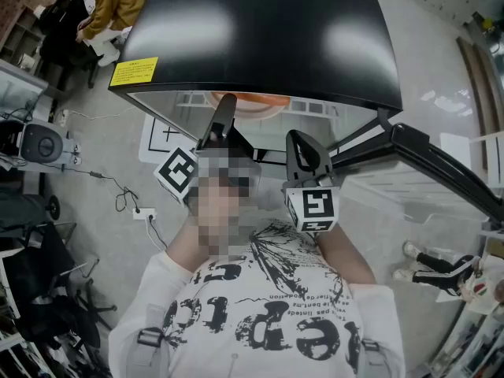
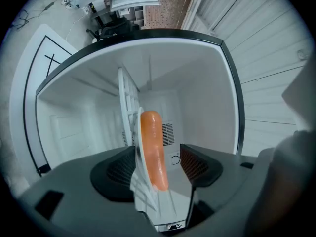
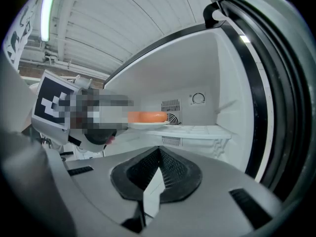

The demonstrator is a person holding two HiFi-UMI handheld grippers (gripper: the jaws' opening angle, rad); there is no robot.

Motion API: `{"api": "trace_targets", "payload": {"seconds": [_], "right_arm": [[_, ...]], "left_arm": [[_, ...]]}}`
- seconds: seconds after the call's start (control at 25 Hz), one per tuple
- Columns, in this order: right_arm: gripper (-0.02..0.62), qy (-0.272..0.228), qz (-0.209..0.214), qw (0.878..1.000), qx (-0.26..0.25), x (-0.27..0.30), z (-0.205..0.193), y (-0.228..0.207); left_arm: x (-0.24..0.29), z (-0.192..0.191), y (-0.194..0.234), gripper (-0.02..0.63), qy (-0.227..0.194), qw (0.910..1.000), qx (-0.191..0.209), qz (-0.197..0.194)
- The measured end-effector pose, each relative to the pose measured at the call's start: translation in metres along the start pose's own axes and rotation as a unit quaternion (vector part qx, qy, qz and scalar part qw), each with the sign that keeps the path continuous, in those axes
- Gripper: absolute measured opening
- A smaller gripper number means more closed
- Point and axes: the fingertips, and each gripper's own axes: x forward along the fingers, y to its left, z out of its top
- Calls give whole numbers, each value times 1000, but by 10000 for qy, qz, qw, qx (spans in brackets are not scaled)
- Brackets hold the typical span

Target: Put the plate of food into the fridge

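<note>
Lying edge-on at frame centre, the plate (image 2: 137,152) of food (image 2: 154,152) is set on the fridge shelf (image 2: 126,95) between the spread jaws of the left hand-held gripper (image 2: 158,163); the right hand-held gripper (image 3: 159,151), pressed together, is farther off.

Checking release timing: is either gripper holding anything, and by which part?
Nothing held. The left gripper is open, jaws either side of the plate rim; the plate sits on the fridge shelf. The right gripper is shut, empty.

Mid-frame in the right gripper view, the white fridge shelf (image 3: 202,131) carries a white plate (image 3: 148,125) at its left end, with orange food (image 3: 147,116) on the plate.
</note>
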Motion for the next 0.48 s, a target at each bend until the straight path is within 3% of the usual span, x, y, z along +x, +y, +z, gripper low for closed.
{"api": "trace_targets", "payload": {"seconds": [0.28, 0.48], "right_arm": [[0, 22, 17, 10000, 5, -7, -1, 6], [0, 21, 152, 9998, 83, -9, -1, 19]], "left_arm": [[-14, -1, -2, 273, 10, 9997, -122, -222], [-31, 12, 11, 272, -210, 9992, -275, -194]]}}
